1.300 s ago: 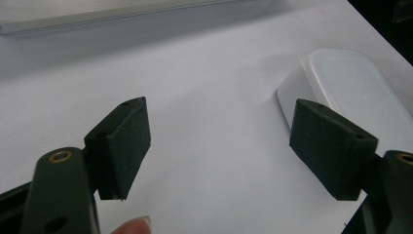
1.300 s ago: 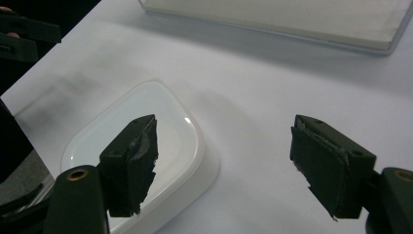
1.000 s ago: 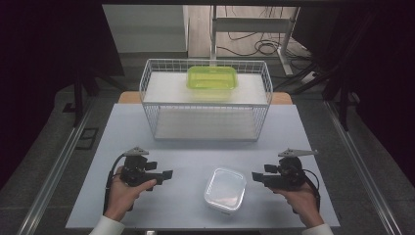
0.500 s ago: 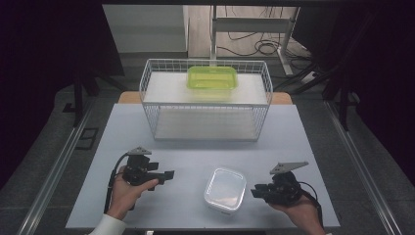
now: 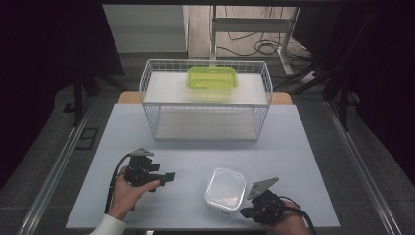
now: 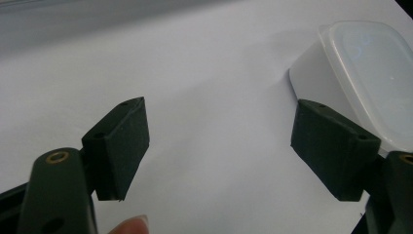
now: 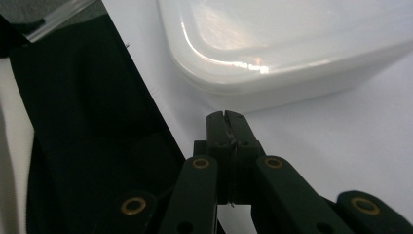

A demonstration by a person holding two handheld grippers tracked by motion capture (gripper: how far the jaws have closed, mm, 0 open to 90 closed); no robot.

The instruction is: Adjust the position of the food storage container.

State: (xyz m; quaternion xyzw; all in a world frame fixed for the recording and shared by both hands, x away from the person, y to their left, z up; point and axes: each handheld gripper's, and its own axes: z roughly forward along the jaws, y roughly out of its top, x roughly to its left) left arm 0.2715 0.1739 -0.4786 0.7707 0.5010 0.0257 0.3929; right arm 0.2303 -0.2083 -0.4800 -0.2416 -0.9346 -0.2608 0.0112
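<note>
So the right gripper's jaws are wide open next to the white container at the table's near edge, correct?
Not quite. The right gripper sits by the white container near the table's front edge, but its jaws are shut, pressed together with nothing between them. The right gripper view shows it.

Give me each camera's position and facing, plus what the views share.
High view: fixed above the person's side, looking forward and down on the table and wire basket; both forearms enter from below, left gripper open, right gripper shut.
Left gripper view: rides the left gripper, looking along its spread jaws across the table; a fingertip shows at bottom.
Right gripper view: rides the right gripper, jaws together, pointing at the white container's side.
Shared: white lidded container appears in all three.
</note>
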